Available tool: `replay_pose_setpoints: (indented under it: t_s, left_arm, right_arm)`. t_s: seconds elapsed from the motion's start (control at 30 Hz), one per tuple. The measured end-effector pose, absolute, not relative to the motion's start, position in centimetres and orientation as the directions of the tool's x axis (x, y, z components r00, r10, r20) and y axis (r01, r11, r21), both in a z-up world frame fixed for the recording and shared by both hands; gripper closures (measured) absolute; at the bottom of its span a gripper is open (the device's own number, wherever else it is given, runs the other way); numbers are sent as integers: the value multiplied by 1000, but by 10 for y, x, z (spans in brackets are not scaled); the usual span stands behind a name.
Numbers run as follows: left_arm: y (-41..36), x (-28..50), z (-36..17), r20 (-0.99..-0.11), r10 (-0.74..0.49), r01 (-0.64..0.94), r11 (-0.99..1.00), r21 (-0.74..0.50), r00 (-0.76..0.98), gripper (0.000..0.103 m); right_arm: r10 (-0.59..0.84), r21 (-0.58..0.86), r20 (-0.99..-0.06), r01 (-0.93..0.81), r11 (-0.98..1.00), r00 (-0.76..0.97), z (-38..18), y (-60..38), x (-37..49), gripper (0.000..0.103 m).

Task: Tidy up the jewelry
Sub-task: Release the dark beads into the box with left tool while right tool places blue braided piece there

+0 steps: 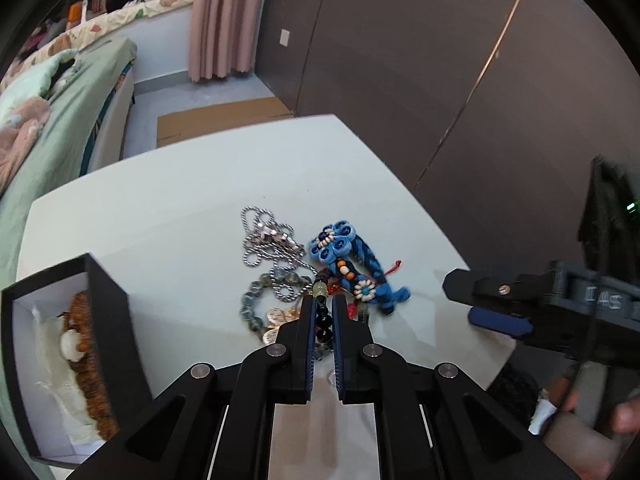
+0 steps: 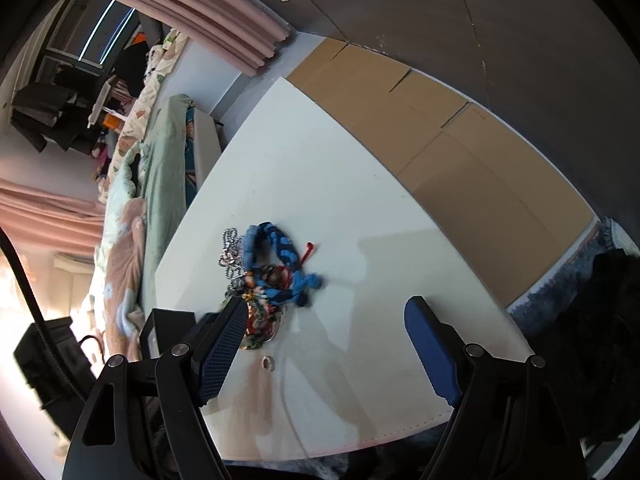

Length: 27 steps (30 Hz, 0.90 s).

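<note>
Basically white table [image 1: 168, 216] in a bedroom, bed [image 1: 60, 120] far left, cardboard [image 2: 460, 136] on the floor beyond. Left gripper [image 1: 323, 304] nearly closed, pinching a dark bead bracelet [image 1: 324, 322] at the near edge of the jewelry pile [image 1: 304, 264]. Black box [image 1: 100, 304] to its left. Right gripper [image 2: 326, 312] spread wide, empty, pile ahead-left.

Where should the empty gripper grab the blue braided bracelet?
Best guess: the right gripper, open, should take the knotted tail end, coming from the right. That end lies on bare table, clear of the silver chain and the beads held in the left gripper; the flower end is tangled among them.
</note>
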<state>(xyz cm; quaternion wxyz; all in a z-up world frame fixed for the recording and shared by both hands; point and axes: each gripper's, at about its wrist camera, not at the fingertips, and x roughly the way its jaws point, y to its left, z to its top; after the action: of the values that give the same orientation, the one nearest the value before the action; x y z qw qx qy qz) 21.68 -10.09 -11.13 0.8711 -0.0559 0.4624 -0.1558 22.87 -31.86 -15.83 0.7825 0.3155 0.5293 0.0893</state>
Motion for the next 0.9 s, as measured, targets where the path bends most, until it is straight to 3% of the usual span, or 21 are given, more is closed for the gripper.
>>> replay_pose_setpoints:
  t_s: [0.6, 0.9]
  left_arm:
    - [-16, 196, -60, -680, -335, 136, 934, -329, 652, 95]
    - [23, 190, -54, -666, -290, 70, 939, -337, 687, 95]
  right_arm:
    - [417, 509, -790, 102, 854, 450, -140, -277, 252, 26]
    - [417, 481, -823, 81, 873, 385, -155, -239, 275, 44]
